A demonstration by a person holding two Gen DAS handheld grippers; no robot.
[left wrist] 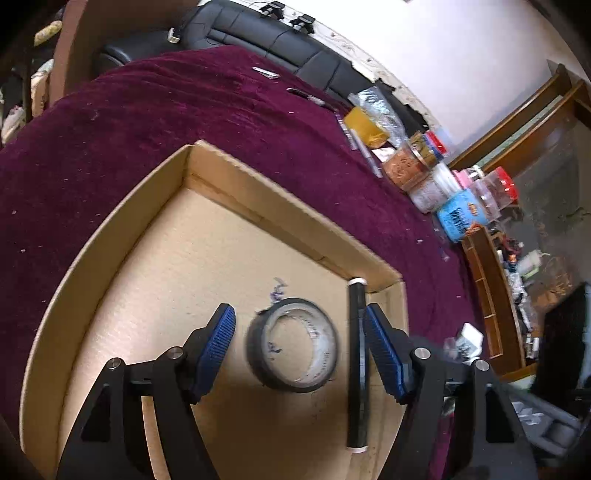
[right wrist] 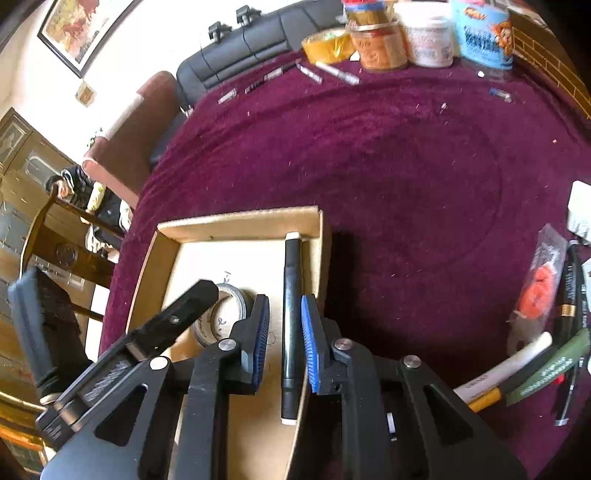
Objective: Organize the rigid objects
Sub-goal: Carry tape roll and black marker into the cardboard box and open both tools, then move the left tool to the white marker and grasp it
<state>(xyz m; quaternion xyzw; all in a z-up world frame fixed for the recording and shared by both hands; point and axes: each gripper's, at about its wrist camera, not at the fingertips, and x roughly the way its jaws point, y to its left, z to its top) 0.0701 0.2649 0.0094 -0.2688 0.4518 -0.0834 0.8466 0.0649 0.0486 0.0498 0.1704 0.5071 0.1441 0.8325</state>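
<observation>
A shallow cardboard box (left wrist: 110,236) lies on the purple cloth. Inside it lie a roll of black tape (left wrist: 293,350) and a black marker with white ends (left wrist: 357,369) along the right wall. My left gripper (left wrist: 299,325) is open above the tape, its jaws wide on either side of the roll, holding nothing. In the right wrist view the same box (right wrist: 236,221) holds the marker (right wrist: 291,325) and the tape (right wrist: 225,310). My right gripper (right wrist: 283,321) is open over the marker, its blue pads (right wrist: 263,332) apart on either side of it. The left gripper's finger (right wrist: 177,317) hides part of the tape.
Jars and tubs (right wrist: 428,33), a yellow tape roll (right wrist: 327,44) and loose pens (right wrist: 336,74) stand at the table's far edge. More pens, a white marker (right wrist: 506,369) and an orange packet (right wrist: 535,288) lie at right. A black sofa (left wrist: 266,33) is behind the table.
</observation>
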